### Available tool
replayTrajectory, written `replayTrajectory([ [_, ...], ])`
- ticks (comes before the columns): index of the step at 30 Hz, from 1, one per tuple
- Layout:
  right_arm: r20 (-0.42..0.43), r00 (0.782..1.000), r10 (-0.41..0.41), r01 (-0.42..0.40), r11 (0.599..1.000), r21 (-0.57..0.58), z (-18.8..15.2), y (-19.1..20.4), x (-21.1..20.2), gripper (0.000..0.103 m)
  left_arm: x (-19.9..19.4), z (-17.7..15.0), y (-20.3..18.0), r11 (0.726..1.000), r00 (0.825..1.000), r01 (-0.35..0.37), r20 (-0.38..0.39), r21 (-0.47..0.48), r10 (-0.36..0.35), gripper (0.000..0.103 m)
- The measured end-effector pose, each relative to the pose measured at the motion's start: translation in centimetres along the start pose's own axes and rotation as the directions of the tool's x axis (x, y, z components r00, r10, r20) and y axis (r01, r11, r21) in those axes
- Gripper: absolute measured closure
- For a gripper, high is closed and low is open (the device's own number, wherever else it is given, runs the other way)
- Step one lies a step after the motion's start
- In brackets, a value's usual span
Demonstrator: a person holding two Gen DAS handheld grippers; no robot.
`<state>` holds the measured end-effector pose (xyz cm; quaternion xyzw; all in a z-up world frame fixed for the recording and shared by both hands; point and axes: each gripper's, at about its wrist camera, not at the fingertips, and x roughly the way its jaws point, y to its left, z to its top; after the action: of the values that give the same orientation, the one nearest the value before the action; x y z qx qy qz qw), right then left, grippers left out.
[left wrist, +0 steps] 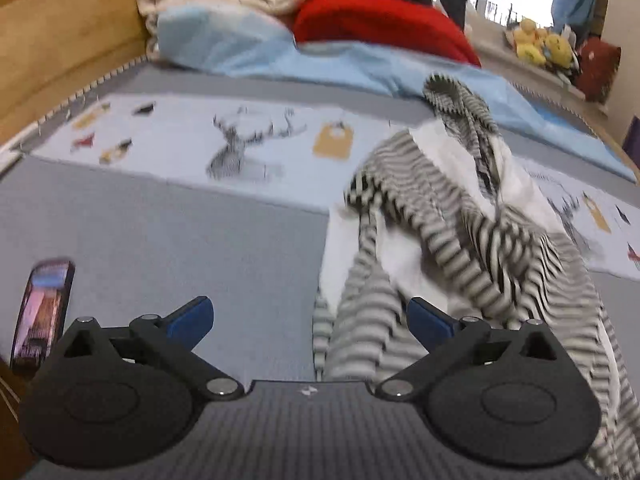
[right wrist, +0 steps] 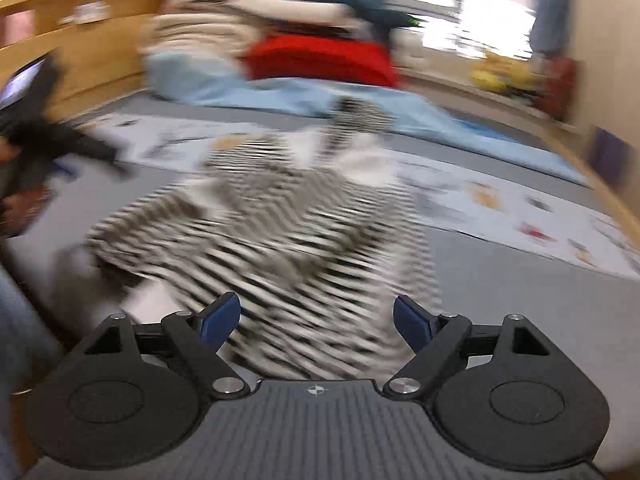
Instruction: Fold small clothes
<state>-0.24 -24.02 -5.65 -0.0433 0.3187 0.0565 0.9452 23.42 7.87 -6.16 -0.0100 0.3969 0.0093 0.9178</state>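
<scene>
while the striped garment lies crumpled on the bed, both grippers gape wide, empty.

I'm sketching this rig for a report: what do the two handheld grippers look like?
Both match: the left gripper and right gripper have matte black linkage arms with silver pivot pins, round black housings, blue fingertips and a ribbed grey base bearing a small crosshair mark. No cables show.

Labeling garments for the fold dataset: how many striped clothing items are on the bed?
1 that I can tell: a crumpled black-and-white striped garment with white parts on the grey bedspread, below the blue pillow. Blur could hide a second piece.
</scene>
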Motion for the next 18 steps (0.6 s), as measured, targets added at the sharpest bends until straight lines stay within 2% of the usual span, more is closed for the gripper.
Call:
replayTrajectory([
  [2,-0.030,0.995,0.098,-0.099,0.995,-0.021,1.1,2.9,3.8,0.018,1.6,0.3,-0.1,1.000,1.000,-0.029,0.003,0.002,0.029,0.000],
  [3,-0.056,0.992,0.115,-0.117,0.993,-0.026,1.4,4.2,5.5,0.018,2.5,0.1,0.0,0.998,0.998,-0.055,-0.001,0.001,0.055,0.000],
  [5,-0.121,0.978,0.170,-0.176,0.983,-0.046,1.5,6.8,8.6,0.018,4.4,0.6,0.4,0.992,0.989,-0.123,-0.082,-0.012,0.121,0.000],
  [6,-0.152,0.973,0.175,-0.185,0.981,-0.055,1.4,7.8,10.0,0.023,5.1,1.0,0.7,0.995,0.989,-0.101,-0.111,-0.028,0.097,0.000],
  [7,-0.202,0.964,0.174,-0.192,0.979,-0.075,1.3,8.6,11.3,0.037,5.4,1.4,1.0,0.996,0.990,-0.075,-0.125,-0.053,0.068,0.000],
  [8,-0.244,0.953,0.180,-0.205,0.975,-0.083,1.2,9.0,12.2,0.094,5.4,1.7,1.4,0.994,0.990,-0.061,-0.130,-0.088,0.049,0.000],
  [9,-0.271,0.944,0.190,-0.217,0.974,-0.073,1.4,8.9,12.6,0.096,5.5,1.9,1.6,0.992,0.991,-0.056,-0.126,-0.112,0.041,0.000],
  [11,-0.244,0.950,0.193,-0.216,0.974,-0.073,3.0,7.9,12.2,0.096,5.5,2.2,1.8,0.990,0.992,-0.065,-0.119,-0.122,0.050,0.000],
  [13,-0.164,0.977,0.138,-0.158,0.981,-0.116,5.6,6.1,10.6,0.096,5.6,2.5,1.4,0.989,0.991,-0.085,-0.112,-0.121,0.071,0.000],
  [15,-0.086,0.994,0.070,-0.079,0.992,-0.099,9.2,2.3,9.3,0.096,5.5,2.2,1.0,0.988,0.990,-0.095,-0.114,-0.120,0.081,0.000],
  [16,-0.060,0.998,0.010,-0.016,0.995,-0.098,10.8,-0.1,8.9,0.096,5.4,2.1,0.9,0.988,0.990,-0.096,-0.119,-0.117,0.082,0.000],
  [17,-0.032,0.996,-0.084,0.080,0.991,-0.108,12.4,-3.2,8.7,0.096,5.1,1.6,0.9,0.989,0.989,-0.095,-0.120,-0.114,0.081,0.000],
  [18,0.005,0.972,-0.234,0.233,0.965,-0.121,13.8,-7.0,8.7,0.096,5.1,1.5,0.8,0.989,0.990,-0.095,-0.120,-0.111,0.081,0.000],
])
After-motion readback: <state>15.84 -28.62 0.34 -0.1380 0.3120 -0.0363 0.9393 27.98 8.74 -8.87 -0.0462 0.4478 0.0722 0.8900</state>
